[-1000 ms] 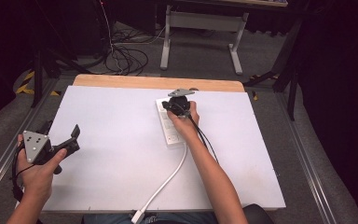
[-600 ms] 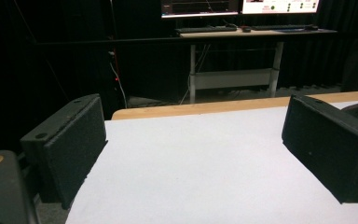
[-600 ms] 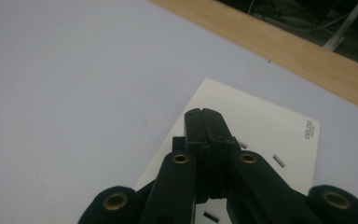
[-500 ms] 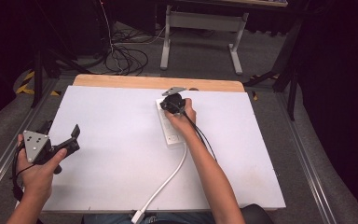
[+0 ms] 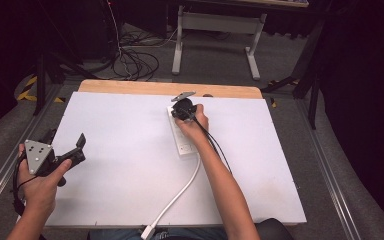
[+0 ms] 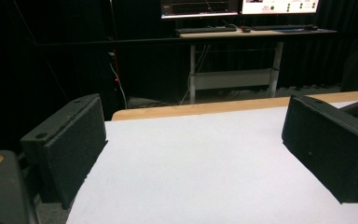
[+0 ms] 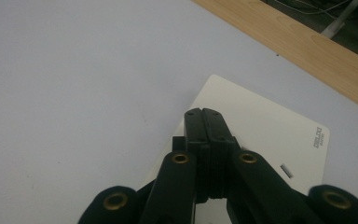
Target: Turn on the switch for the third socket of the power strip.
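A white power strip (image 5: 184, 139) lies lengthways in the middle of the white table (image 5: 120, 150), and its white cable (image 5: 180, 192) runs toward the front edge. My right gripper (image 5: 182, 110) points down over the strip's far end. In the right gripper view its jaws (image 7: 204, 117) are pressed together with nothing between them, tips above the strip (image 7: 270, 135). I cannot tell whether they touch it. My left gripper (image 5: 66, 140) is held at the table's left edge. In the left gripper view its jaws (image 6: 191, 154) stand wide apart over bare table.
A bare wooden strip (image 5: 130, 88) runs along the table's far edge. The cable's end (image 5: 147, 233) hangs at the front edge. Beyond the table are floor cables (image 5: 135, 62) and a desk frame (image 5: 215, 30). Metal rails flank the table.
My right gripper has shifted slightly to the left over the strip's far end. The left gripper has stayed where it was.
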{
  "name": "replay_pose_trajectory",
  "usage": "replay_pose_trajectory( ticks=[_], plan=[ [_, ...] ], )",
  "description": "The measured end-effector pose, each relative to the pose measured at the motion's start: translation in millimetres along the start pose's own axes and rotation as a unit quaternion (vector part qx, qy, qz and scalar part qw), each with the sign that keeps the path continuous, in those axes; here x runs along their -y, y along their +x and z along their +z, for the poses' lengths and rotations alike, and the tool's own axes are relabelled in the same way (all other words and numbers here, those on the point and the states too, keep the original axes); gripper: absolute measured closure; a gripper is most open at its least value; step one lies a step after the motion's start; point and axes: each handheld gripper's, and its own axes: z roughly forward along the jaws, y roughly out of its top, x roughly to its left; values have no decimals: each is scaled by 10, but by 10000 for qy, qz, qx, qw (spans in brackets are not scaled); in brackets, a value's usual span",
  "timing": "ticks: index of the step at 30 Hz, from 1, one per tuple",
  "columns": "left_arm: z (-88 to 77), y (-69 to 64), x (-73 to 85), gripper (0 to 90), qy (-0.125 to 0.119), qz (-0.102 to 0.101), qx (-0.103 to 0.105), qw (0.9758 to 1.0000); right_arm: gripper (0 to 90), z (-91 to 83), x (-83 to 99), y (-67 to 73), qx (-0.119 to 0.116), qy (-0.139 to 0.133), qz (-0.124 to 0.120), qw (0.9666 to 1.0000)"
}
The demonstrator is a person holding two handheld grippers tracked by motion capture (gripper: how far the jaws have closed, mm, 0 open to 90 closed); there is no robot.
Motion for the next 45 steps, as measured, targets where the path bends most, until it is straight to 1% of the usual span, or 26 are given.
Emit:
replay_pose_trajectory(
  ticks=[5, 9, 13, 14, 15, 19, 30, 31, 32, 33, 36, 41, 45],
  plan=[
    [-5, 5, -3, 68, 1, 3, 1, 10000, 900, 5, -5, 7, 11, 14, 18, 10000],
    [-2, 5, -5, 68, -10, 1, 9, 10000, 900, 7, -7, 30, 68, 29, -5, 10000],
    [4, -9, -3, 68, -18, -18, 20, 10000, 900, 15, -3, 41, 86, 15, 41, 10000],
    [4, -11, -4, 69, -18, -16, 26, 10000, 900, 20, 5, 52, 64, 50, 52, 10000],
    [2, -11, -5, 68, -13, -7, 30, 10000, 900, 14, 6, 61, 42, 55, 37, 10000],
    [2, -12, -1, 69, 8, 13, 25, 10000, 900, 0, -9, 109, 167, 171, -149, 9996],
    [20, -15, 12, 69, 31, 44, 21, 10000, 900, 0, -7, 87, 99, 126, -63, 9999],
    [24, -12, 13, 69, 31, 46, 24, 10000, 900, -2, -4, 83, 92, 112, -71, 9999],
    [29, -9, 15, 69, 40, 44, 28, 10000, 900, -7, -3, 81, 125, 119, -151, 9997],
    [36, -5, 17, 69, 44, 27, 39, 10000, 900, -26, -5, 78, 137, 81, -224, 9996],
    [52, 3, 20, 69, 47, 7, 17, 10000, 900, -132, -27, 35, 116, -173, -128, 9997],
    [55, -7, 19, 69, 50, 24, 46, 10000, 900, -360, -49, -17, 119, -335, -143, 9993],
    [67, -8, 22, 69, 70, 27, 41, 10000, 900, -558, -44, -50, 36, -549, -60, 9985]
  ],
)
